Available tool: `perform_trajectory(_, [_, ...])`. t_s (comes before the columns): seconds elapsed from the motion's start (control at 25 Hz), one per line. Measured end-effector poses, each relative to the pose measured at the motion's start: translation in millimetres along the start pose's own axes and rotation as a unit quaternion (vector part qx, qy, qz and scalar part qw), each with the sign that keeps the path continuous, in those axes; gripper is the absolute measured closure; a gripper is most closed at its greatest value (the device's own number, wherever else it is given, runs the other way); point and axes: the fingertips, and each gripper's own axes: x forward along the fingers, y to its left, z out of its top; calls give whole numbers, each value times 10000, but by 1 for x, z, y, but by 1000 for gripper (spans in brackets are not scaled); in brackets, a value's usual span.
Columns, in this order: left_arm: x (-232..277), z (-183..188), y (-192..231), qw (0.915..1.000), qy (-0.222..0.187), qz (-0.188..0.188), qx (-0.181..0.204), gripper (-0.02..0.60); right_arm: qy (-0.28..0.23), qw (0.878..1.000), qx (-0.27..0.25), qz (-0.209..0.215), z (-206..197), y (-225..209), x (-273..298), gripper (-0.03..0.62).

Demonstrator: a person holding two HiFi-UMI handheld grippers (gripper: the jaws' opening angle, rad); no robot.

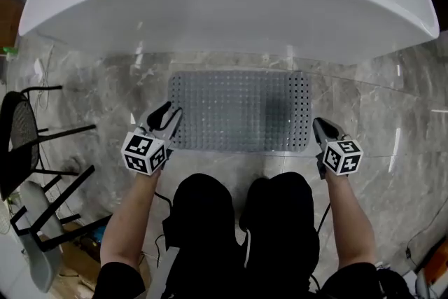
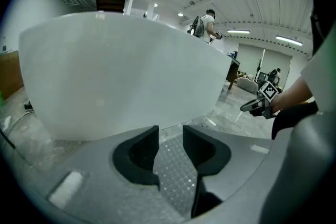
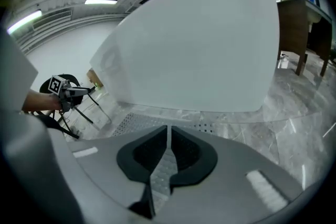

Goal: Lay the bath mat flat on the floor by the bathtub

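The grey perforated bath mat (image 1: 238, 112) lies flat on the marble floor, right in front of the white bathtub (image 1: 224, 3). My left gripper (image 1: 166, 117) hovers at the mat's near left corner. Its jaws stand open, and the mat's texture (image 2: 176, 170) shows through the gap. My right gripper (image 1: 320, 128) is at the mat's near right edge. Its jaws are drawn together to a thin slit, and the mat's pattern (image 3: 157, 176) shows below them. I see no fold pinched in them. The mat's far part (image 3: 139, 122) lies flat.
A black chair frame (image 1: 28, 129) and a pale stand stand at the left, with cables beside them. The person's black-clad knees (image 1: 241, 220) are just behind the mat. The tub wall (image 2: 121, 71) rises close ahead. A wooden table (image 3: 302, 29) stands far right.
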Motion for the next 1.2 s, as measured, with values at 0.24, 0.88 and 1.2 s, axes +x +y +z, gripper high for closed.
perform_trajectory(0.24, [-102,87,-58,9998,-90,-126,-148,430,-3,9990,-115,438,72,95,-101,569])
perform_trajectory(0.88, [-330,321,-178,9946,-960,-138,-365,430,-600,9853,-455,1530,267,303,-323,569])
perform_trajectory(1.2, [-410,404,-186,9861,-1652,34,-157,430,-1471,9707,-668,1776,345,375,-405,569])
